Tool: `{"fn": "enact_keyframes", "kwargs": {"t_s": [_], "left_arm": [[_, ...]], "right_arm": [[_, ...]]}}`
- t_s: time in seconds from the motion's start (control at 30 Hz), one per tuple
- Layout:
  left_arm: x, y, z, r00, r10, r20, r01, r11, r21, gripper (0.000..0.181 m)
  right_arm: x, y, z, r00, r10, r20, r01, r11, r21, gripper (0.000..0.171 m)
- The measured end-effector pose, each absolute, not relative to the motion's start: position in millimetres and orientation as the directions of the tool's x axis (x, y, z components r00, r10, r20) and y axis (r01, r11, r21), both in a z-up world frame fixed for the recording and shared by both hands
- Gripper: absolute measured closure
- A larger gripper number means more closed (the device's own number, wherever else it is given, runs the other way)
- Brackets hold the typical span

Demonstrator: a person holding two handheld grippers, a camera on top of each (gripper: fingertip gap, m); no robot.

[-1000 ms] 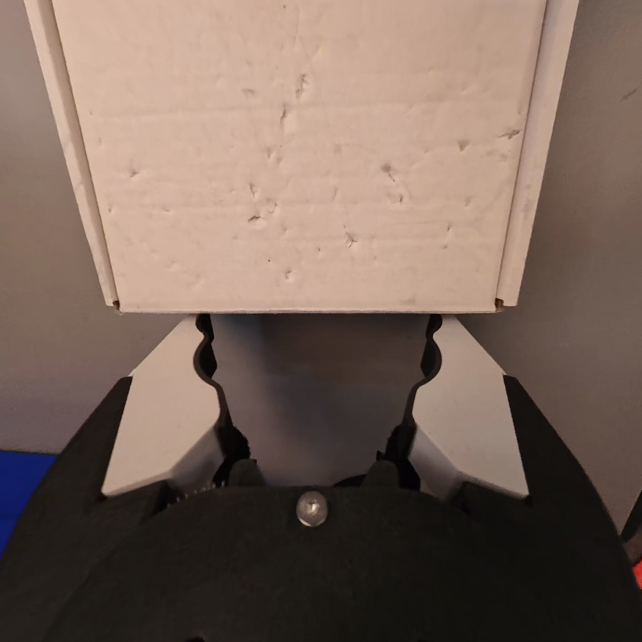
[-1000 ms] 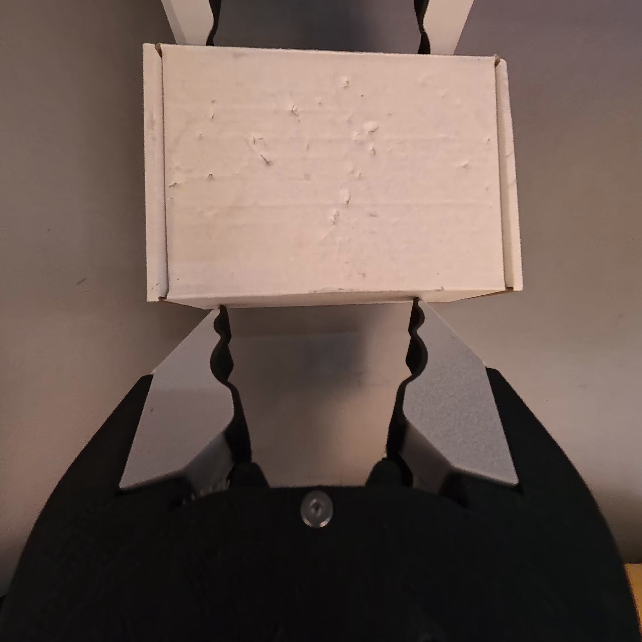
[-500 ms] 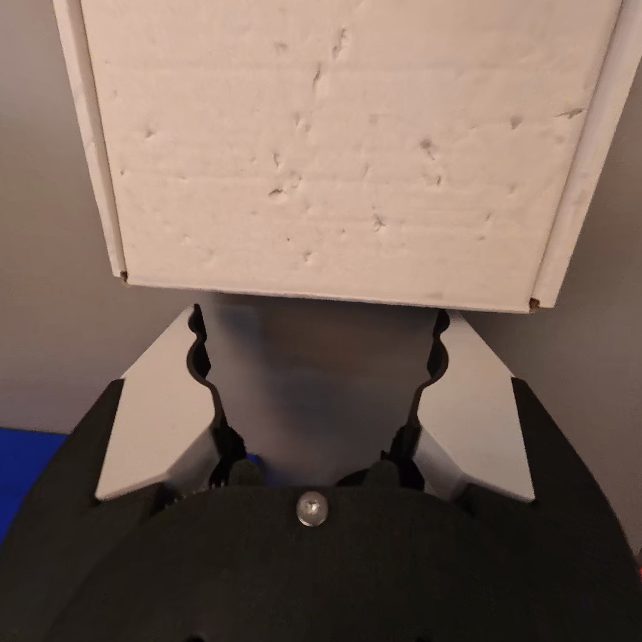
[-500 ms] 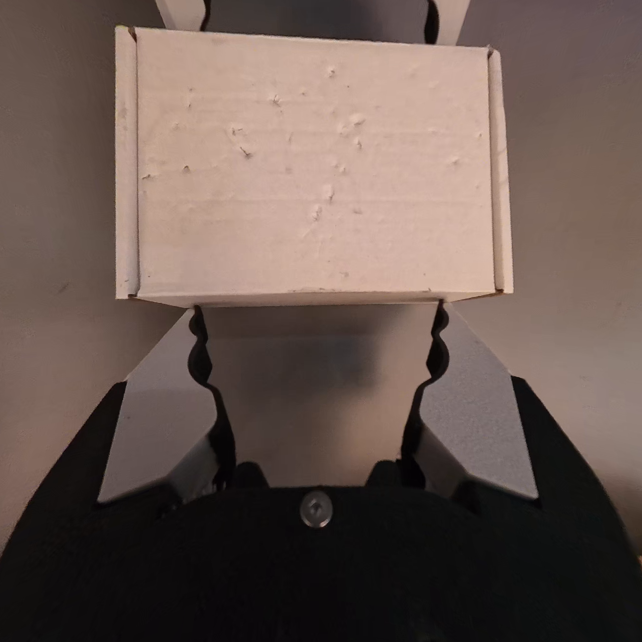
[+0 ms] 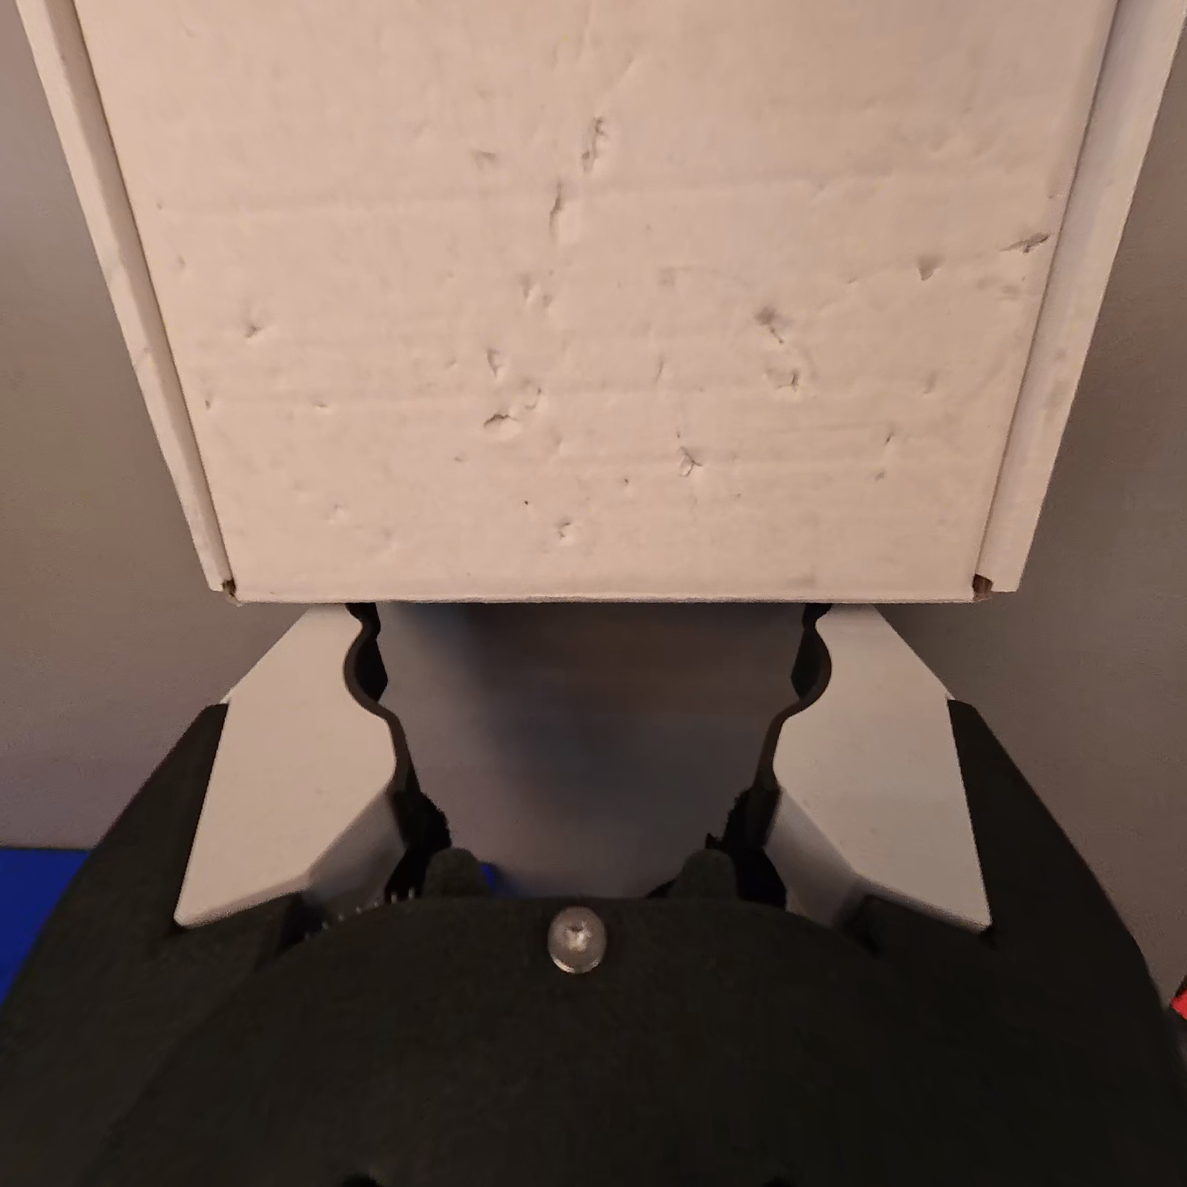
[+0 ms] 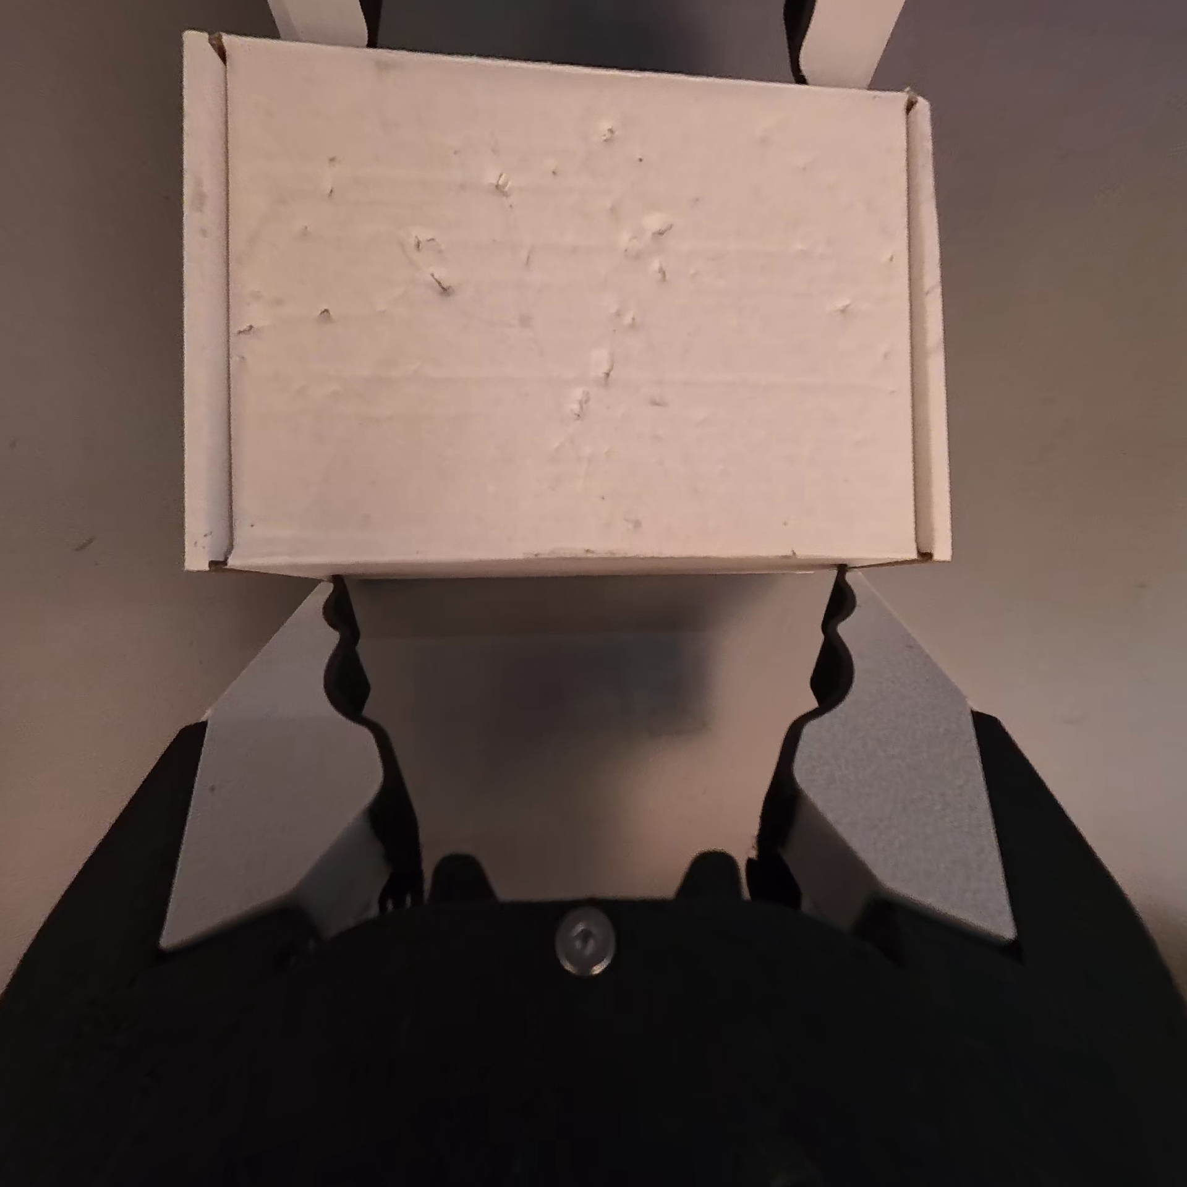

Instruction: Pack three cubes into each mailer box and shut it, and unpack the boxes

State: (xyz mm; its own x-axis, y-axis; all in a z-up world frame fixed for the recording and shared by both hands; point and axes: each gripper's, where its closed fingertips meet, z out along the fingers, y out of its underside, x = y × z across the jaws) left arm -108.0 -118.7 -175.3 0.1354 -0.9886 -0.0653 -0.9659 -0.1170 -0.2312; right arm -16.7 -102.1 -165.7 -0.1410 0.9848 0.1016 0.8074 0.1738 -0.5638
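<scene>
A closed white mailer box [image 5: 578, 308] with a dented lid lies on the grey table, between my two grippers. My left gripper [image 5: 588, 613] is open and empty, and its fingertips [image 5: 363, 620] reach the box's near edge. My right gripper [image 6: 588, 578] is open and empty at the opposite long side of the box [image 6: 565, 321], with its fingertips [image 6: 337, 588] at that edge. The left gripper's white fingers [image 6: 315, 19] show beyond the box in the right wrist view. No cubes are in view.
A blue thing [image 5: 38, 880] shows at the lower left edge of the left wrist view and a red speck [image 5: 1178, 1021] at its right edge. The grey table [image 6: 96, 385] runs on both sides of the box. Left tips to right tips: about 11 centimetres.
The right gripper's jaws have spread wider. The box turned slightly askew half a second ago and now sits square again, a little closer in the left wrist view.
</scene>
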Motion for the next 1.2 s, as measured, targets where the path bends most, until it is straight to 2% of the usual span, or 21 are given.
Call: {"fn": "enact_keyframes", "kwargs": {"t_s": [0.17, 0.27, 0.37, 0.53, 0.73, 1.07, 1.13, 1.2], "left_arm": [[-109.2, -119.4, -174.9, 0.144, -0.987, -0.065, -0.957, -0.122, -0.262, 0.054], [-117.7, -122.5, -175.3, 0.143, -0.988, -0.063, -0.967, -0.125, -0.221, 0.053], [-126.1, -121.9, -172.7, 0.112, -0.990, -0.088, -0.979, -0.095, -0.180, 0.052], [-116.3, -120.6, -172.5, 0.108, -0.993, -0.052, -0.970, -0.094, -0.225, 0.050], [-112.2, -117.0, -171.9, 0.114, -0.990, -0.078, -0.973, -0.095, -0.213, 0.050], [-110.3, -117.5, -172.8, 0.138, -0.987, -0.083, -0.971, -0.118, -0.209, 0.050], [-111.6, -119.5, -172.3, 0.158, -0.984, -0.086, -0.969, -0.137, -0.206, 0.052], [-115.5, -120.0, -171.7, 0.184, -0.977, -0.109, -0.967, -0.159, -0.201, 0.061]], "right_arm": [[-13.2, -101.4, -167.2, -0.119, 0.988, 0.094, 0.827, 0.151, -0.542, 0.030], [-7.5, -100.6, -165.2, -0.109, 0.989, 0.097, 0.841, 0.144, -0.522, 0.029], [-10.0, -102.9, -156.6, -0.106, 0.993, 0.056, 0.809, 0.119, -0.575, 0.028], [-17.1, -104.0, -153.4, -0.127, 0.989, 0.075, 0.779, 0.146, -0.610, 0.024], [-15.9, -101.3, -158.0, -0.128, 0.987, 0.098, 0.788, 0.161, -0.594, 0.034], [-15.7, -100.5, -158.2, -0.122, 0.988, 0.094, 0.805, 0.154, -0.573, 0.035], [-8.2, -103.6, -159.9, -0.109, 0.992, 0.069, 0.831, 0.129, -0.542, 0.047], [2.7, -108.2, -160.5, -0.116, 0.992, 0.047, 0.853, 0.124, -0.507, 0.075]]}}
